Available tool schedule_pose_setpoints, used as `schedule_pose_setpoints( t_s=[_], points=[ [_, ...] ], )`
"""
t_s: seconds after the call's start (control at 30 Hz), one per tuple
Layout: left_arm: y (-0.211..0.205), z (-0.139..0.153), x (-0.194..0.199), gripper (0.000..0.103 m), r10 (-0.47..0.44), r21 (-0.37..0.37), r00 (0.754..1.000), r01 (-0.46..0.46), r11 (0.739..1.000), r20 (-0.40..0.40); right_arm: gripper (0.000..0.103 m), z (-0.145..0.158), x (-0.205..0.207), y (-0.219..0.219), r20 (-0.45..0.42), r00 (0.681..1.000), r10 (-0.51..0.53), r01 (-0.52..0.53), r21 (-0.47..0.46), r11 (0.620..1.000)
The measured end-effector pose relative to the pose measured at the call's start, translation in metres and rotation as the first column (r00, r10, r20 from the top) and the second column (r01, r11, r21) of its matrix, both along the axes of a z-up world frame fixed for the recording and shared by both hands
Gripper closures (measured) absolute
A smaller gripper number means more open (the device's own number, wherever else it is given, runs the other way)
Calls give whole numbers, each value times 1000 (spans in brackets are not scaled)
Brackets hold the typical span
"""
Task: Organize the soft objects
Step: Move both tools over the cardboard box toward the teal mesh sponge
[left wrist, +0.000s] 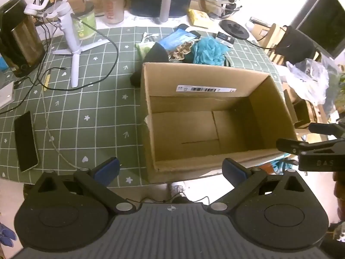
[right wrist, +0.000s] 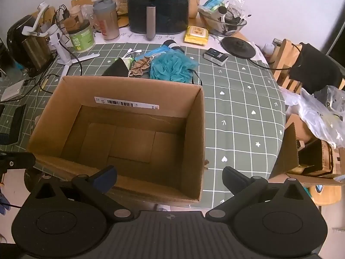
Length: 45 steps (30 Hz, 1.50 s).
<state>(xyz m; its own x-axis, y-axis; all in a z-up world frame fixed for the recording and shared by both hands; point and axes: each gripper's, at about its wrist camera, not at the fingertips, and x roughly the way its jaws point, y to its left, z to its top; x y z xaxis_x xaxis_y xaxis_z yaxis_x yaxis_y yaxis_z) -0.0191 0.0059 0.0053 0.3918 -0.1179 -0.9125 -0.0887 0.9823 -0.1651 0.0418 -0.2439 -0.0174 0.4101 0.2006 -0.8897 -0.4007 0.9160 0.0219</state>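
An open cardboard box point(left wrist: 269, 99) point(right wrist: 198, 129) stands on the green checked tablecloth, with nothing inside. Behind its far wall lies a heap of soft things: a teal mesh bath sponge point(left wrist: 208, 50) point(right wrist: 170, 67), a tan scrunchie point(left wrist: 182, 50) point(right wrist: 140, 65), a black cloth item point(left wrist: 156, 54) point(right wrist: 117, 69) and a blue packet point(left wrist: 179, 38) point(right wrist: 158, 51). My left gripper point(left wrist: 171, 169) hangs open over the box's near edge, nothing between its fingers. My right gripper point(right wrist: 169, 178) is open too, above the box's near right corner. The right gripper's fingers point(left wrist: 301, 146) show at the left wrist view's right edge.
A phone point(left wrist: 25, 140) and cables lie left of the box. A white tripod point(left wrist: 72, 43) point(right wrist: 62, 51), a shaker bottle point(right wrist: 106, 19), a green tub point(right wrist: 82, 36), a black air fryer point(right wrist: 158, 4), yellow wipes point(right wrist: 196, 35) and a glass bowl point(right wrist: 222, 19) crowd the back. Boxes and plastic bags point(right wrist: 319, 112) stand right.
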Motion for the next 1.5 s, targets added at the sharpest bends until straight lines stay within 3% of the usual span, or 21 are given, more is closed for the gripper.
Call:
schedule_pose_setpoints(
  t_s=[0.77,1.17,1.5],
  points=[
    [-4,4,13,0,-54,-30,998,56,998,36,0,0,8,-12,9,998,-54,54,-16,998],
    [-7,8,19,0,-75,4,995,75,997,72,0,-2,21,-19,-12,997,-81,81,8,997],
    [-6,8,29,0,-71,-4,994,72,997,85,0,-3,31,-18,20,998,-51,50,29,998]
  ],
)
